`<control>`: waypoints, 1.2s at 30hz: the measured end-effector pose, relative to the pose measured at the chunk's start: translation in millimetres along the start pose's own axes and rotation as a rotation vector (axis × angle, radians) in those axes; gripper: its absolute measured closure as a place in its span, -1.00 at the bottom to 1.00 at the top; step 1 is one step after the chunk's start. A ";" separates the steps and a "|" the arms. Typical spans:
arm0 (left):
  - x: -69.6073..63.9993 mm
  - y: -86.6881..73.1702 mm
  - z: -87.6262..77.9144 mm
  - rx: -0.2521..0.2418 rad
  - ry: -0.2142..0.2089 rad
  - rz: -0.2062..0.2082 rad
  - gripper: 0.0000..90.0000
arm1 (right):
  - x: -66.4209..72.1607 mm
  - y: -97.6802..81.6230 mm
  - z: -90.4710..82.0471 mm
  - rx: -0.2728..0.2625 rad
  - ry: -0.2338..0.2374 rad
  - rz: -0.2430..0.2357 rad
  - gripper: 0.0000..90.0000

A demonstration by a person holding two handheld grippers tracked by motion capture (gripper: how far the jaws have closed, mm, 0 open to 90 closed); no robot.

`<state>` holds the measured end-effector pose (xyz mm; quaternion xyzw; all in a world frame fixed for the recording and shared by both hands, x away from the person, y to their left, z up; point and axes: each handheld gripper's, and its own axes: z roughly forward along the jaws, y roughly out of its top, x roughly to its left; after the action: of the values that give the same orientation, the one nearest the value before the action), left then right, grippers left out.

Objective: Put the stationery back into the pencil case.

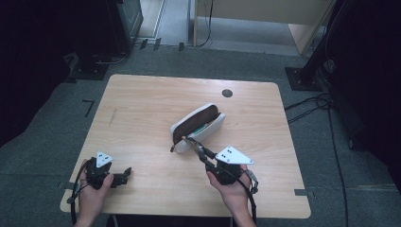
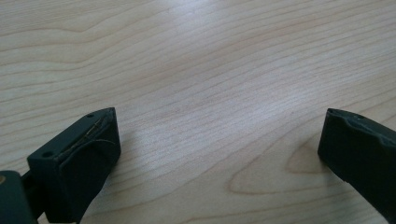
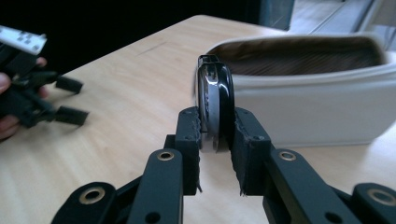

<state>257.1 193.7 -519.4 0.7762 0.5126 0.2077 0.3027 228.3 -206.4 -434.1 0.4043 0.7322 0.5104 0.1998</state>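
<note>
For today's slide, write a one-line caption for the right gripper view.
Right gripper clamps a black-and-silver object beside the open white pouch.

Lay near the middle of the table [image 1: 142, 99]: an open pouch [image 1: 208, 126], set slantwise. Sat just before its near end: the right gripper [image 1: 193, 144], clamped on a small slim object [image 3: 214, 105]. Rested well apart at the near left corner: the left gripper [image 1: 124, 175], jaws spread

**A lab recording bay**

You worked in what looked like a lab or studio: a lone wooden table [image 1: 142, 99] stood on grey carpet [image 1: 52, 113], ringed by black stands [image 1: 302, 75], trailing cables [image 1: 307, 106] and tape marks [image 1: 88, 107].
</note>
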 end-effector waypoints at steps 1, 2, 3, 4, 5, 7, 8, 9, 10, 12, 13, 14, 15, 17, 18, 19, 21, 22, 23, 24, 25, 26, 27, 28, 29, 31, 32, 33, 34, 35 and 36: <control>0.1 0.0 0.0 0.000 -0.001 0.000 -1.00 | 0.0 0.0 0.0 0.000 0.000 0.000 0.65; 0.0 0.0 0.0 0.000 0.000 0.000 -1.00 | -7.2 5.8 -0.1 0.000 -0.025 0.003 0.65; 0.0 0.0 0.0 0.000 -0.001 0.000 -1.00 | -7.2 5.8 -0.1 0.000 -0.025 0.003 0.65; 0.0 0.0 0.0 0.000 0.000 0.000 -1.00 | -10.1 8.1 0.2 -0.001 -0.045 -0.006 0.65; 0.0 0.0 0.0 0.000 0.000 0.000 -1.00 | -12.8 10.2 0.5 0.000 -0.059 -0.006 0.65; 0.1 0.0 0.0 0.001 0.000 0.000 -1.00 | -20.9 16.0 3.2 -0.003 -0.075 0.006 0.65; 0.1 0.0 0.0 0.001 -0.001 0.000 -1.00 | -22.6 17.3 4.1 -0.005 -0.078 0.002 0.65; 0.1 0.0 0.0 0.001 -0.001 0.000 -1.00 | -22.6 17.3 4.1 -0.005 -0.078 0.002 0.65; 0.1 0.0 0.0 0.001 -0.001 0.000 -1.00 | -24.1 18.9 5.2 -0.002 -0.083 0.009 0.65; 0.1 0.0 -0.1 0.001 -0.001 0.001 -1.00 | -28.3 22.5 9.3 0.007 -0.089 0.009 0.64; -0.1 0.0 0.1 -0.001 0.000 -0.002 -1.00 | -29.5 23.9 11.1 0.014 -0.089 0.017 0.65; 0.0 0.0 0.0 0.000 -0.001 0.000 -1.00 | -31.6 26.2 14.0 0.017 -0.093 0.022 0.64; 0.0 0.0 0.0 0.000 -0.001 0.000 -1.00 | -31.6 26.2 14.0 0.017 -0.093 0.022 0.64; 0.0 0.0 0.0 0.000 0.000 0.000 -1.00 | -33.1 29.1 17.2 0.022 -0.096 0.022 0.65; 0.1 0.0 -0.1 0.000 0.000 0.001 -1.00 | -34.5 32.6 20.4 0.031 -0.099 0.020 0.64; 0.1 0.0 -0.1 0.000 0.000 0.001 -1.00 | -34.5 32.6 20.4 0.031 -0.099 0.020 0.64; 0.2 0.0 0.0 0.000 0.000 0.001 -1.00 | -35.8 35.8 22.1 0.035 -0.105 0.020 0.64; 0.1 0.0 0.0 0.000 0.000 0.001 -1.00 | -38.3 39.9 23.9 0.046 -0.109 0.024 0.64; 0.2 0.1 -0.1 0.001 0.000 0.002 -1.00 | -38.9 41.1 24.5 0.054 -0.109 0.028 0.64; 0.2 0.1 -0.1 0.001 0.000 0.002 -1.00 | -39.8 42.6 25.6 0.063 -0.109 0.026 0.64; 0.2 0.1 -0.1 0.001 0.001 0.002 -1.00 | -39.8 42.6 25.6 0.063 -0.109 0.026 0.64; 0.2 0.1 -0.1 0.001 0.001 0.002 -1.00 | -40.1 44.3 26.2 0.074 -0.111 0.021 0.64; 0.2 0.1 -0.1 0.001 0.001 0.002 -1.00 | -40.7 46.9 26.9 0.081 -0.110 0.013 0.64; 0.2 0.1 0.0 0.000 0.001 0.001 -1.00 | -41.0 48.3 26.9 0.083 -0.108 0.011 0.64; 0.2 0.1 0.0 0.000 0.001 0.001 -1.00 | -41.0 48.3 26.9 0.083 -0.108 0.011 0.64; 0.1 0.1 -0.1 0.000 0.001 0.001 -1.00 | -42.9 52.9 28.6 0.082 -0.111 0.002 0.64; 0.1 0.1 -0.1 0.000 0.001 0.001 -1.00 | -42.9 52.9 28.6 0.082 -0.111 0.002 0.64; 0.1 0.1 -0.1 0.000 0.001 0.001 -1.00 | -43.6 55.9 31.0 0.087 -0.110 0.000 0.64; 0.1 0.0 0.0 0.000 0.001 0.001 -1.00 | -43.8 57.3 32.8 0.092 -0.111 -0.002 0.64; 0.1 0.0 0.0 0.000 0.001 0.001 -1.00 | -43.8 57.3 32.8 0.092 -0.111 -0.002 0.64; 0.1 0.1 0.0 0.000 0.001 0.001 -1.00 | -43.8 58.6 34.7 0.096 -0.109 -0.002 0.64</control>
<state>257.2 193.8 -519.3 0.7764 0.5123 0.2082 0.3023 301.5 -212.1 -399.9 0.4400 0.7442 0.4518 0.2201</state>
